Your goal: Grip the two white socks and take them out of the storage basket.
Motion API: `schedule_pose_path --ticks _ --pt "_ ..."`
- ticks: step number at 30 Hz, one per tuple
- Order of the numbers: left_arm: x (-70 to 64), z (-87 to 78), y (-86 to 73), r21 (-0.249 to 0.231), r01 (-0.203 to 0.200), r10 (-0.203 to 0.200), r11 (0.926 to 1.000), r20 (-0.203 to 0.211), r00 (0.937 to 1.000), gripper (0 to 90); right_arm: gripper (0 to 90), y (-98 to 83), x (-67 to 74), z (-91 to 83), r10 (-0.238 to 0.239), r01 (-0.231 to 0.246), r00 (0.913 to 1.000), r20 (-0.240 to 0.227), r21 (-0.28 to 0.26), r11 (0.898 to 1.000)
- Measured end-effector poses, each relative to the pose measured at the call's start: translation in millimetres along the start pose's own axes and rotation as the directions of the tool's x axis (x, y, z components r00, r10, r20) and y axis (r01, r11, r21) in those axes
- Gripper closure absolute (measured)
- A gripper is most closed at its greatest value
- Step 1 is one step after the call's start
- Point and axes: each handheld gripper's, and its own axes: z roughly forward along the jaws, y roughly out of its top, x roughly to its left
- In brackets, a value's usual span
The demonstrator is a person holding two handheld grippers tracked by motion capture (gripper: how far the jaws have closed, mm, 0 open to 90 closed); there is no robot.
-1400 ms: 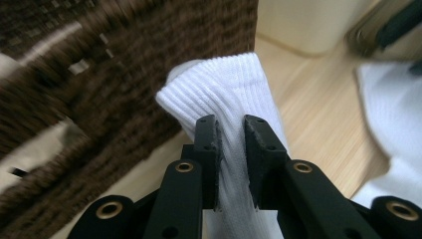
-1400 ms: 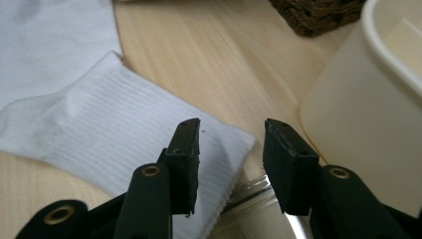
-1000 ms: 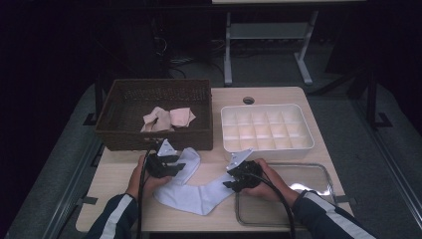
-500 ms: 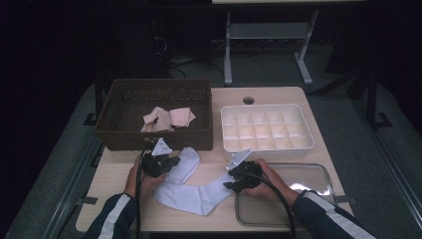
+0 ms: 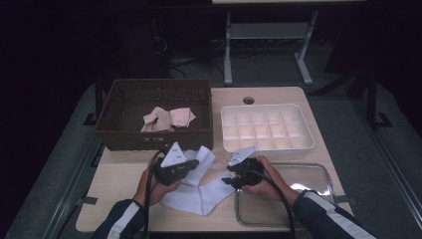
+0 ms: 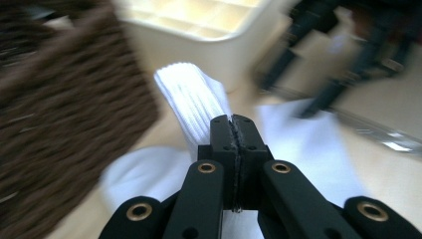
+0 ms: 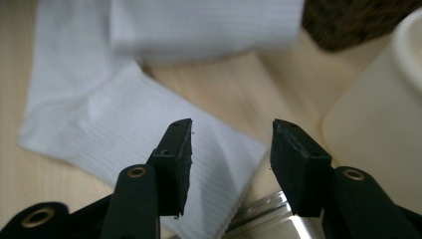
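Overhead wide; gripper views close, perhaps overlapping.

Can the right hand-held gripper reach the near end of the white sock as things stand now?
Probably yes: the right hand-held gripper is open just above the white ribbed fabric sock, with nothing between them.

A white ribbed sock (image 5: 196, 191) is spread flat near the table's front edge, bent into an L. Its cuffed end (image 6: 191, 97) is lifted and folded over toward the right, nearer the basket. The other end lies flat at the right.
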Motion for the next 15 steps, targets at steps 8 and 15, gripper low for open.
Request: schedule_pose_path --ticks 8,15 --pt "-41.2 32.1 -5.0 0.095 -0.081 0.065 0.9922 0.158 0.9853 88.1 46.5 1.2 -1.2 -26.0 -0.003 0.001 0.9998 -0.02 -0.103 0.995" --pt "-53.6 34.8 -15.6 0.147 -0.095 0.062 0.9845 0.215 0.9746 87.3 50.4 -4.2 8.5 -28.6 -0.03 0.024 0.9978 -0.059 -0.094 0.995"
